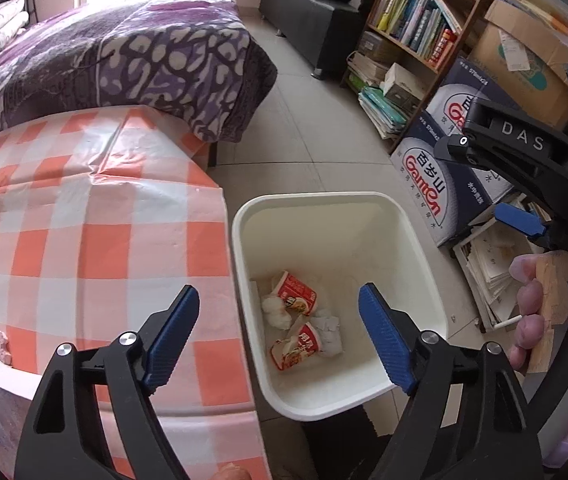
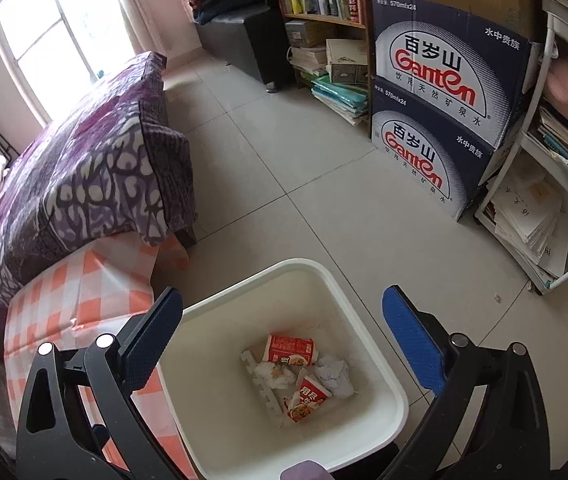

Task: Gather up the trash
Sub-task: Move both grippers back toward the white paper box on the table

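Left to right: we see the table with the orange-check cloth (image 1: 84, 240) on the left, the white bin (image 1: 340, 400) just beside its edge on the tiled floor. Our left gripper (image 1: 280, 336) hangs over the bin's near side, jaws spread wide, nothing between the pads. Trash sits at the bin bottom: two red printed paper cups (image 1: 298, 294), crumpled white tissue (image 1: 276, 314), another wad (image 1: 330, 334). In the right wrist view our right gripper (image 2: 284, 340) is above the same bin, jaws wide too, empty. Farther right, a hand (image 1: 528, 308) grips the right tool's handle; stacked Ganten boxes (image 2: 440, 92) stand against the bookshelf (image 1: 420, 20).
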Demonstrator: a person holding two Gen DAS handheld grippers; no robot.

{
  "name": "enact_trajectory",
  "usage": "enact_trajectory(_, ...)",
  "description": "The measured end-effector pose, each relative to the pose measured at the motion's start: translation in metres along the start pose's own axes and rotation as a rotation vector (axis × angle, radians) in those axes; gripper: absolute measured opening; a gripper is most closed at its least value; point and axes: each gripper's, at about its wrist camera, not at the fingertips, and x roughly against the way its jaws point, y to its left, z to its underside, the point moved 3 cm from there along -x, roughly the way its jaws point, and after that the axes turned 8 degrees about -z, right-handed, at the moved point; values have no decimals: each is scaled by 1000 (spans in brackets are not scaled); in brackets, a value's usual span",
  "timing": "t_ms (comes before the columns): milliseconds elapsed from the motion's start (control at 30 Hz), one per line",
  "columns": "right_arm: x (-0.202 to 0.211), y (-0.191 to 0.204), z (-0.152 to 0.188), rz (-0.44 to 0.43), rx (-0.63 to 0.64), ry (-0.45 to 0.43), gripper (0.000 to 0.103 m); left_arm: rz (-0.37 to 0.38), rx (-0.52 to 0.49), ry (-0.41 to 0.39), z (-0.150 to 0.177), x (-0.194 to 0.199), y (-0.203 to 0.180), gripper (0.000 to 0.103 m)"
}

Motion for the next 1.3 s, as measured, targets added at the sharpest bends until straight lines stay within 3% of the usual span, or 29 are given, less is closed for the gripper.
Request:
enact_trajectory(333, -18, 59, 25, -52, 106, 83, 96, -369, 20, -7, 9, 11, 86, 82)
enact_trajectory(700, -30, 144, 77, -140, 374, 174, 96, -761, 292, 110, 29, 34, 255, 83)
enact_trajectory(900, -27, 197, 119, -260, 616, 226, 96, -778, 486, 233, 60, 32, 331, 83)
enact_trajectory(1033, -17, 235, 158, -398, 839, 279, 96, -698, 590, 280, 78, 27, 357, 83)
enact_trajectory(1133, -10, 257, 190, -455, 1029, 288, 96, -625, 632, 309, 86, 21, 364, 84)
enact_trajectory(1300, -6, 277, 239, -534, 1240, 382, 96, -506, 668, 328, 95, 14, 368, 84)
